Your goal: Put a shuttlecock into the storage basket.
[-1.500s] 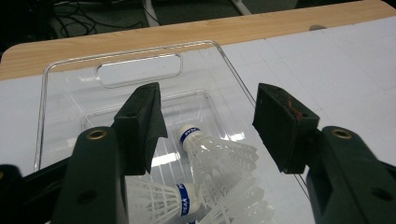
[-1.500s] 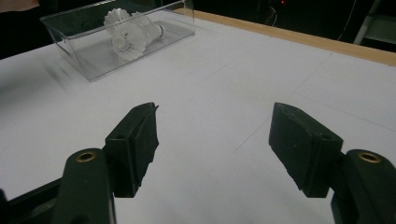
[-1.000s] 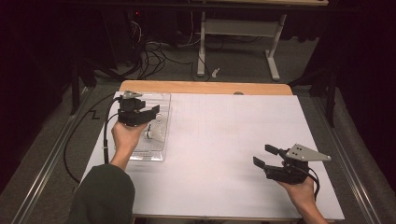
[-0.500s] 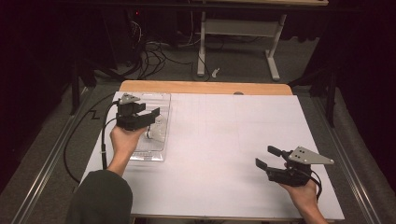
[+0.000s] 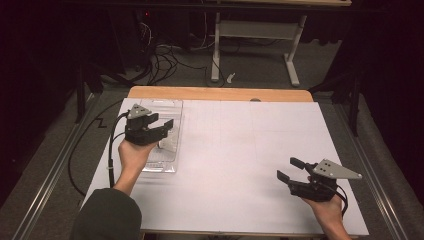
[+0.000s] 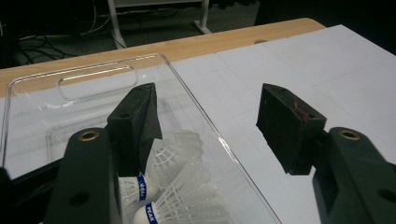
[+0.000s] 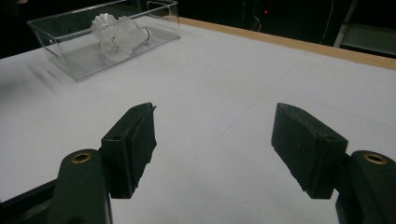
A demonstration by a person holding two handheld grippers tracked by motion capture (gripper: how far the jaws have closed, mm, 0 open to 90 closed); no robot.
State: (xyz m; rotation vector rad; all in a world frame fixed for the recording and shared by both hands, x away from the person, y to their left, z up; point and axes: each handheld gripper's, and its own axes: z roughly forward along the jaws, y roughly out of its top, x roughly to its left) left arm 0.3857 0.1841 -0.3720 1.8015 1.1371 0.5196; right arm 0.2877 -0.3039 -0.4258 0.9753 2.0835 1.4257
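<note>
I have the left gripper point(image 5: 167, 127) hanging over the clear plastic box point(image 5: 172, 107) at the left of the table point(image 5: 240, 150), its jaws spread wide with nothing between them. From the left gripper view, one jaw stands inside the box wall and the other out over the white sheet, so the near-side wall runs up between them. The white shuttlecocks point(image 6: 180, 186) lie in a small heap on the box floor, just below and beside the inner jaw, their blue-banded cork ends pointing toward me. I judge the step in hand to be picking one of them out. To do it well I would shift the left gripper sideways so that both jaws clear the wall and sit inside the box, come down over a single shuttlecock, and close on its cork end or the firm stem ring; the feather skirt would crush. I should also keep the jaws off the wall so the light box does not slide. Further right, the right gripper point(image 5: 290, 170) rests low over the bare sheet near the table's front right, jaws also wide apart and holding nothing. In its own view the box with the shuttlecocks sits well ahead of it, far across the table.
</note>
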